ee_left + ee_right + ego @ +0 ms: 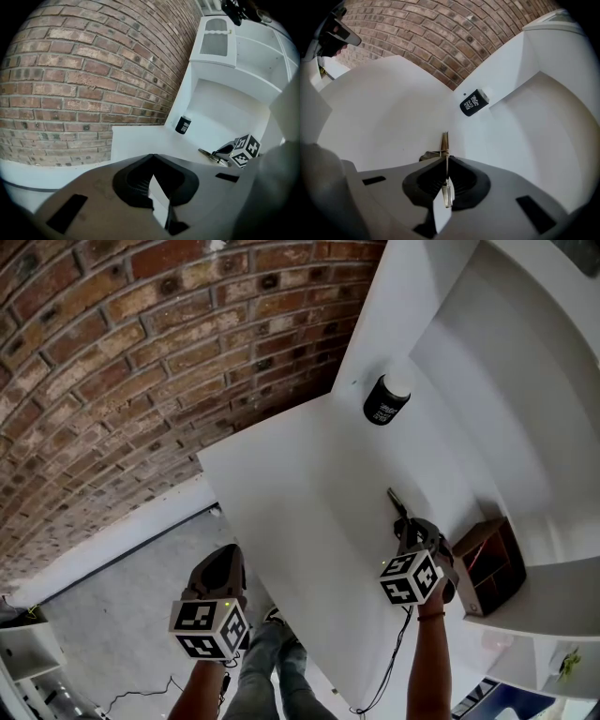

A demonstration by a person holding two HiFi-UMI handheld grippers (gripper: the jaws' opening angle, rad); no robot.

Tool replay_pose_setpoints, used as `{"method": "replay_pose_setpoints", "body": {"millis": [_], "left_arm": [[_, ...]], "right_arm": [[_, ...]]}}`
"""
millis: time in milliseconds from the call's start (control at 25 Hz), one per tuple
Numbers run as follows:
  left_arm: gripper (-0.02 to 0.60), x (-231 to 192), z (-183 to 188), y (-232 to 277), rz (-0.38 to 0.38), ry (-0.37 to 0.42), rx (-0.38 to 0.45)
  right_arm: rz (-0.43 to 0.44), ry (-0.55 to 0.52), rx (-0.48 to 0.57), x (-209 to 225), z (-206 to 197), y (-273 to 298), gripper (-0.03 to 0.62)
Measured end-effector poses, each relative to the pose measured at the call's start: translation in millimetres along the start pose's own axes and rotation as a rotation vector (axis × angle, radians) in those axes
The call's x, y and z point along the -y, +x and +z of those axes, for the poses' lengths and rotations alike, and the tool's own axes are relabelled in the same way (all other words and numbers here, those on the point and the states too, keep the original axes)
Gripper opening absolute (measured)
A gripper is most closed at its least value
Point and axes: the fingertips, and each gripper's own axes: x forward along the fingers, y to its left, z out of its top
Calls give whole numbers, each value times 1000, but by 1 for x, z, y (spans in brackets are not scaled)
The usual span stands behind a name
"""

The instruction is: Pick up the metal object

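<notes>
A white table (291, 493) carries two things. A black jar (385, 399) with a white lid stands well ahead of the right gripper (403, 524), near the back corner. A small brown wooden box (489, 568) sits just to that gripper's right. The metal strip (395, 500) clamped in its jaws reaches forward low over the tabletop; whether it touches cannot be told.

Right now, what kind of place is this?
Probably an indoor work corner: a white table beside a brick wall, white shelves behind it, and a black container on the table.
</notes>
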Motion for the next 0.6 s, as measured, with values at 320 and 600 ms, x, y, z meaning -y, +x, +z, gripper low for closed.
{"method": "replay_pose_setpoints", "body": {"millis": [320,600], "left_arm": [[5,-1,4,0,3,-2,2],[5,1,8,0,1,2,6]], "right_arm": [[-14,0,5,5,-1,-1,8],[-15,31,23,8,-2,-7,8]]}}
